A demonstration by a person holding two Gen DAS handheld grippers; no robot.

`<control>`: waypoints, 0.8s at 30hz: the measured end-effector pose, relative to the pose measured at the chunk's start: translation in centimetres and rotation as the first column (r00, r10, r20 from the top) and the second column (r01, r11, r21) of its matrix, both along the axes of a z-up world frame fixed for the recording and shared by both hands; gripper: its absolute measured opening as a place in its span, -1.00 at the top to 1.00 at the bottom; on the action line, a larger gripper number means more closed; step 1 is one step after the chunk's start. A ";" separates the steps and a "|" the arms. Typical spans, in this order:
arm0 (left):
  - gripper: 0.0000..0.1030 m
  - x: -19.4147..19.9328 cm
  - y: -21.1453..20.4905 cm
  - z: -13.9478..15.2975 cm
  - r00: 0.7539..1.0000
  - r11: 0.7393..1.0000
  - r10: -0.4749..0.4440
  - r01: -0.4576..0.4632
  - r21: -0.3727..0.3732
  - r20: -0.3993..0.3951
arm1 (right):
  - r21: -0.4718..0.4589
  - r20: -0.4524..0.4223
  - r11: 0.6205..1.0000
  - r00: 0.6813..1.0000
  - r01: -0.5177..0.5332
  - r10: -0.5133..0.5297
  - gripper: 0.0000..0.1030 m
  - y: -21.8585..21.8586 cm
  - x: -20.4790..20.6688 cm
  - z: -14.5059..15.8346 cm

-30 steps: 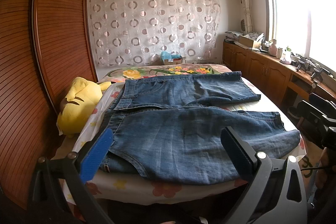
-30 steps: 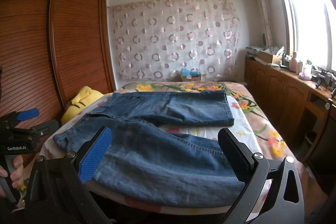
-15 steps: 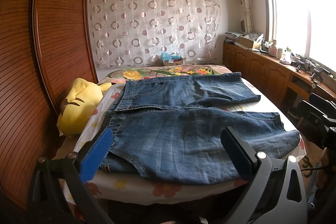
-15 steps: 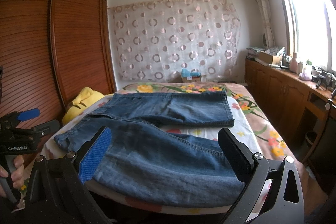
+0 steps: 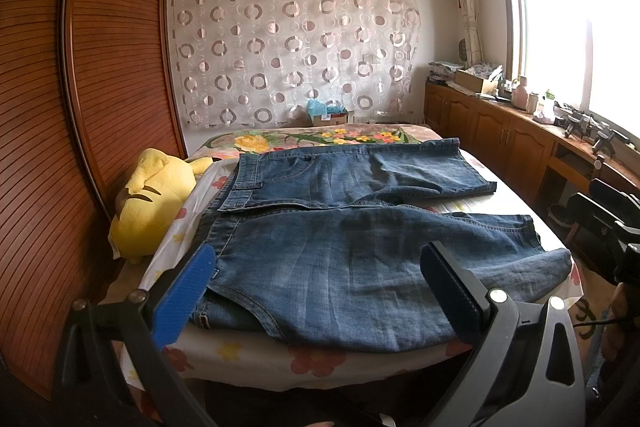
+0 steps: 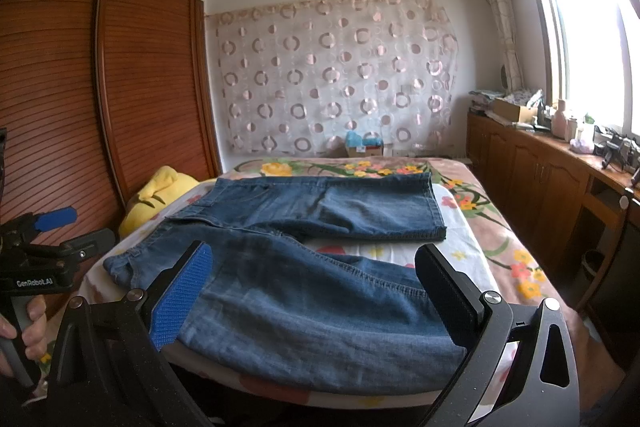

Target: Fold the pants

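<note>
— Hovering, both of them: left gripper (image 5: pixel 316 291) and right gripper (image 6: pixel 312 291) spread wide, holding nothing, off the near edge of the floral-sheeted bed (image 5: pixel 320 359)

— And the blue denim jeans (image 5: pixel 352 243) lie flat, legs apart. Pinching one layer could drag them off that edge

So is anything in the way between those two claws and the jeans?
Nothing visible. Both the left claw and the right claw are open with the jeans spread on the bed right ahead of them. The yellow plush lies off to the side, clear of the path.
</note>
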State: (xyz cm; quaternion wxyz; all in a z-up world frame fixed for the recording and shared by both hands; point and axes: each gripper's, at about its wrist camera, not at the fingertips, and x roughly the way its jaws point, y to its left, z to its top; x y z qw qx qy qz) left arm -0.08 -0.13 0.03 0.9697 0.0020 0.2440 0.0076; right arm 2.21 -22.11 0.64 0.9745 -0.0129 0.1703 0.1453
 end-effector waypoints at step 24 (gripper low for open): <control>-1.00 0.3 0.6 0.8 1.000 1.000 0.001 -0.001 -0.003 0.011 | 0.003 0.001 1.000 1.000 0.001 -0.001 -1.00 -0.1 -0.1 0.0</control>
